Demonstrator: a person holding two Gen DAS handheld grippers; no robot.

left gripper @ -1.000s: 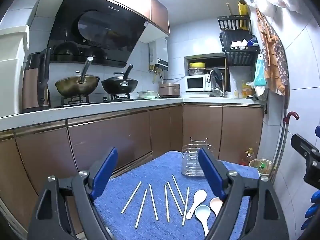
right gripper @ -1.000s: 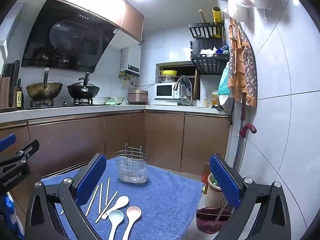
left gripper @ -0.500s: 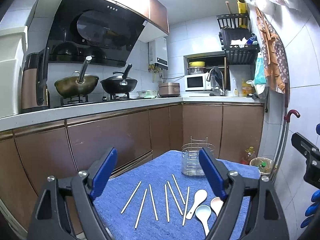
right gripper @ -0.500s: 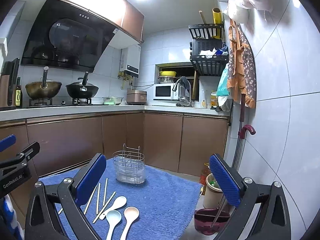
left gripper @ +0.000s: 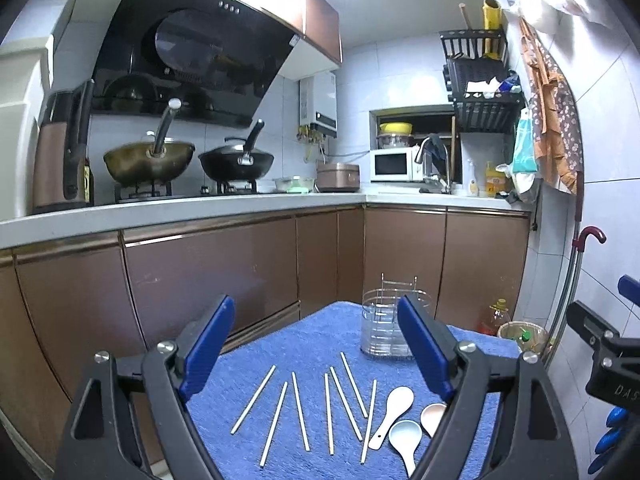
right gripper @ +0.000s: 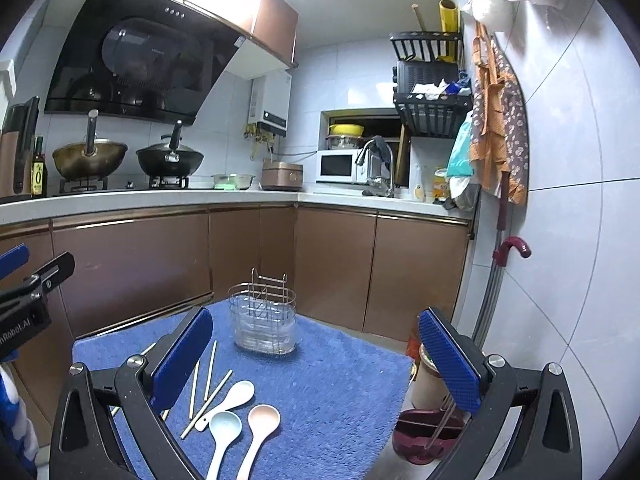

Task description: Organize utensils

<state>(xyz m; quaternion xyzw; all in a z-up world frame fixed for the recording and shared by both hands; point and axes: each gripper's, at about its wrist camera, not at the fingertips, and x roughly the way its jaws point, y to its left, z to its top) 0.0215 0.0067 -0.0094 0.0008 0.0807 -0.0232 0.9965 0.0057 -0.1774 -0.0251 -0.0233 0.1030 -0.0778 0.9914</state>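
Several pale chopsticks (left gripper: 332, 410) lie spread on a blue towel (left gripper: 304, 340). Beside them lie a white spoon (left gripper: 394, 410), a light blue spoon (left gripper: 405, 440) and a pink spoon (left gripper: 432, 416). A clear utensil holder with a wire frame (left gripper: 386, 326) stands upright at the towel's far end. My left gripper (left gripper: 316, 344) is open and empty above the chopsticks. My right gripper (right gripper: 316, 356) is open and empty above the towel (right gripper: 344, 380); the spoons (right gripper: 228, 426) lie at its lower left and the holder (right gripper: 264, 324) stands ahead.
Brown cabinets (left gripper: 200, 276) and a countertop with woks (left gripper: 150, 158) run behind the towel. A dark red dustpan (right gripper: 424, 432) and a bin (right gripper: 428, 376) stand right of the towel by the tiled wall. A red-handled umbrella (right gripper: 508, 252) hangs on the wall.
Both grippers have drifted slightly; the right wrist view has crept a little nearer the holder. Nothing on the towel has moved.
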